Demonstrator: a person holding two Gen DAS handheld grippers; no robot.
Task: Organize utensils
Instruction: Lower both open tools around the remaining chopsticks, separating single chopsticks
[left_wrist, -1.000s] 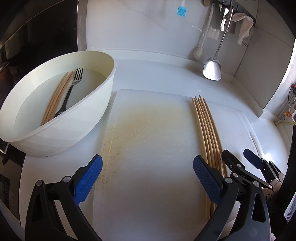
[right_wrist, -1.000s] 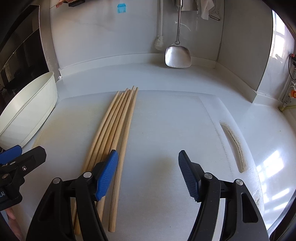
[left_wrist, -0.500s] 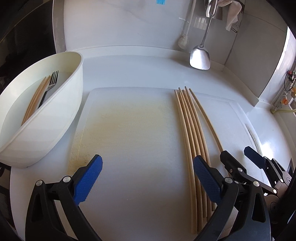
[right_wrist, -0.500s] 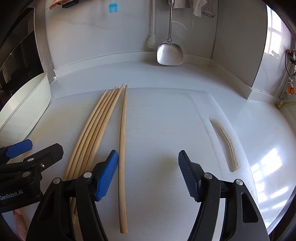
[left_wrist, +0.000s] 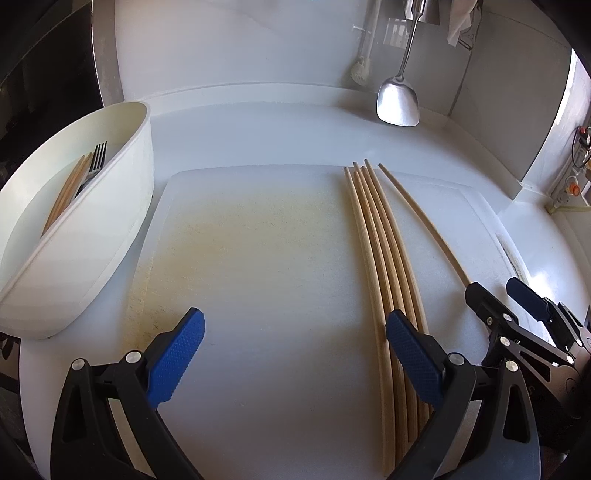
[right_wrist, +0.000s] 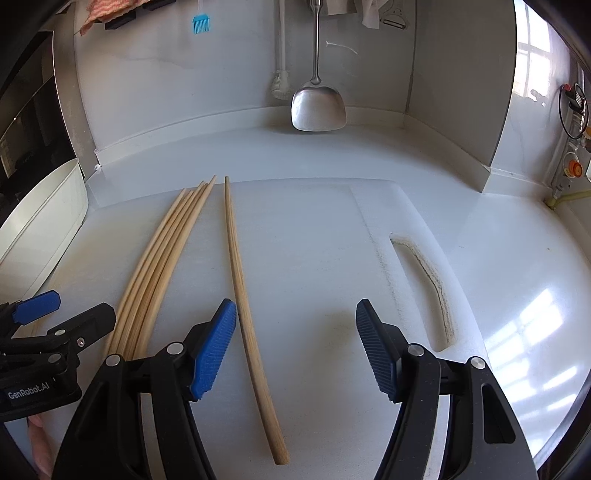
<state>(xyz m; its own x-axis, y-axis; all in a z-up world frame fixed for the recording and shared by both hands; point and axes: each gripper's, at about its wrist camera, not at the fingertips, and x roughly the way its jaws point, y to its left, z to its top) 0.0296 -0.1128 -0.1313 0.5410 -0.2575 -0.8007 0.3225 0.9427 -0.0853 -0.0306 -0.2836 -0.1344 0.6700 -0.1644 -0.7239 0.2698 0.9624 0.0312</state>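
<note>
Chopsticks (right_wrist: 162, 258) lie in a tight bundle on the white cutting board (left_wrist: 258, 258), running away from you – one single chopstick (right_wrist: 247, 306) lies apart from them, just to their right. Your right gripper (right_wrist: 295, 347) hangs over the board with its jaws apart and nothing between the pads; the single chopstick passes just inside its left pad, with no contact visible. Your left gripper (left_wrist: 291, 354) is likewise spread wide and holds nothing; the bundle's near ends run under its right finger, and contact there cannot be judged. Further left, just beside the board on the table (left_wrist: 258, 136), sits a white oval bowl (left_wrist: 92, 240) – inside it lie more chopsticks (left_wrist: 66, 192) and a dark fork (left_wrist: 94, 162), leaning against the wall. At the back wall, a metal spatula (right_wrist: 318, 107) hangs beside a white brush (right_wrist: 281, 85), and a small blue brush (right_wrist: 201, 24) hangs further left.
</note>
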